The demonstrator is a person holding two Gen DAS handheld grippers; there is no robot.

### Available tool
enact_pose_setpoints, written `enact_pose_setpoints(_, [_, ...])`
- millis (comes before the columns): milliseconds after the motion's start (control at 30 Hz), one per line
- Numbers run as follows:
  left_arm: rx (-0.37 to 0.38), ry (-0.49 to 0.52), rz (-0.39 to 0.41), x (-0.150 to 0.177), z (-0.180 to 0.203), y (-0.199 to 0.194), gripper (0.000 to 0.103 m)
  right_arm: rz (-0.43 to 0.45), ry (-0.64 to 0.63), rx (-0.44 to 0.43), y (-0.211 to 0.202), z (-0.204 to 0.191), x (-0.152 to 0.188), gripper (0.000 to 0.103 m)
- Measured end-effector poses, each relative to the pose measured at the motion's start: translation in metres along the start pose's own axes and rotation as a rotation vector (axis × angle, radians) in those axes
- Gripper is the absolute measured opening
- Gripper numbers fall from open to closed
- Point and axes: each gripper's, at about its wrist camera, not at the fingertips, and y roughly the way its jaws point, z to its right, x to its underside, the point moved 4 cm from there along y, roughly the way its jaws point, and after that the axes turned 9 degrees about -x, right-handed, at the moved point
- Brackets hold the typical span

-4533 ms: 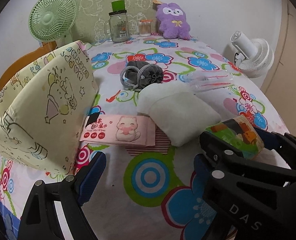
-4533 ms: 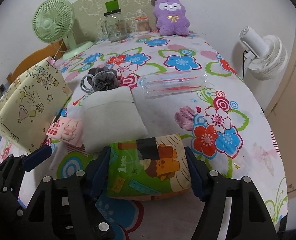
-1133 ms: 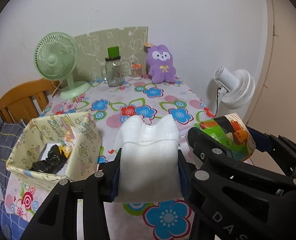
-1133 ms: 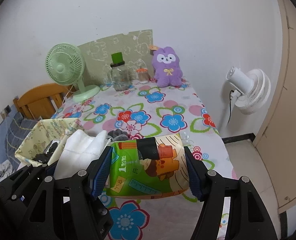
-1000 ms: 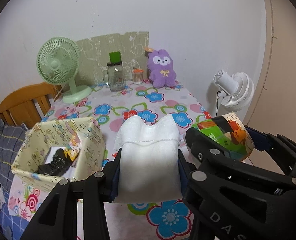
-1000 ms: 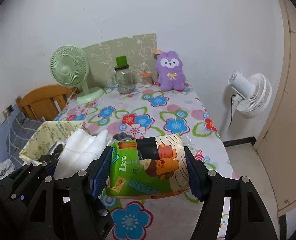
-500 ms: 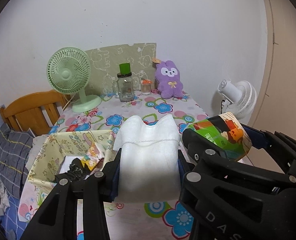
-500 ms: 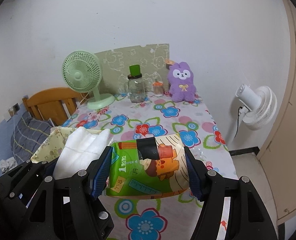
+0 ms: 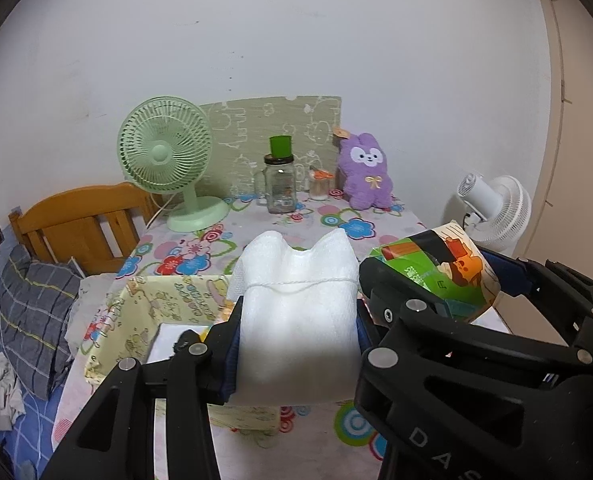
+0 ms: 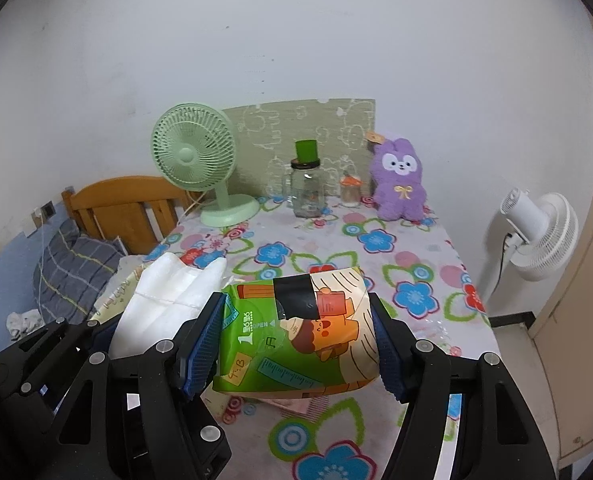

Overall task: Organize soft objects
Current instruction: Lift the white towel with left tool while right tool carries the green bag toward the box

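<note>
A white cloth (image 9: 296, 320) is clamped between the left gripper (image 9: 296, 344) pads at centre frame, above a yellow box (image 9: 136, 320) at lower left. A green tissue pack (image 10: 296, 336) is pinched by the right gripper (image 10: 296, 344), lower centre.

The tablecloth (image 10: 412, 248) is white with blue, red and pink flowers ringed in green. At its twelve o'clock edge sits a purple plush rabbit (image 10: 400, 184) with a white face and yellow bow; at eleven, a mint-green desk fan (image 10: 194, 156). The clear glass jar (image 10: 306, 192) carries a dark-green cap. The held wipes pack (image 10: 296, 332) is green, cream and orange; the pouch (image 9: 296, 312) plain white; the fabric bin (image 9: 144, 312) pale yellow with cartoon drawings.
</note>
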Motion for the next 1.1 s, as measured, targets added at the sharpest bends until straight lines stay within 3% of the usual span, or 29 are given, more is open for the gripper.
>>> enact_pose_setpoints(1100, [-0.098, -0.076, -0.094, 0.012, -0.091, 0.068, 0.050, -0.114, -0.056, -0.141, 0.101, -0.069, -0.010, 0.070])
